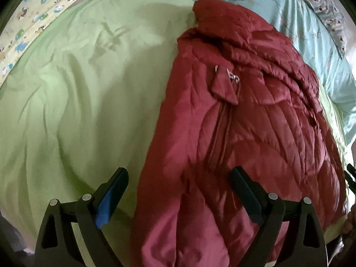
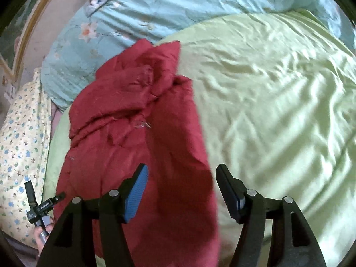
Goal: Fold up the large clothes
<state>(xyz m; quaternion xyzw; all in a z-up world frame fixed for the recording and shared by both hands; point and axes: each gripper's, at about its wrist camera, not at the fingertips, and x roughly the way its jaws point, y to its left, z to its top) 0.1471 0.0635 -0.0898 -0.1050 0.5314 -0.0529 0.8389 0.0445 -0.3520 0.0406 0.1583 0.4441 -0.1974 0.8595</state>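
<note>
Two grippers, both w/ jaws spread wide, nothing held. Left gripper [image 1: 179, 178] hangs over the near end of a red quilted jacket [image 1: 233, 133]; its left finger sits above bare green sheet [image 1: 77, 100], its right finger above the jacket fabric, w/ the jacket's left edge running between them. Can't tell if the tips touch the cloth. Jacket lies lengthwise on the green sheet, folded into a long narrow bundle, collar end far from the cameras, a zip pull [image 1: 233, 79] showing next to a pointed flap approx mid-garment. Right gripper [image 2: 181, 180] likewise wide open over the jacket [image 2: 138, 122]; blue-padded left finger above red fabric, right finger above the green sheet [image 2: 278, 89], jacket's right edge between them. In the right wrist view the far end of the jacket is rumpled, w/ creases and bunched folds. Beyond the jacket, a light blue floral quilt [image 2: 155, 6] lies along the far side of the bed. Yellow cartoon-print fabric [image 2: 20, 144] at the side. Part of the left gripper's handle and the person's hand [image 2: 44, 229] show at lower left of the right wrist view.
</note>
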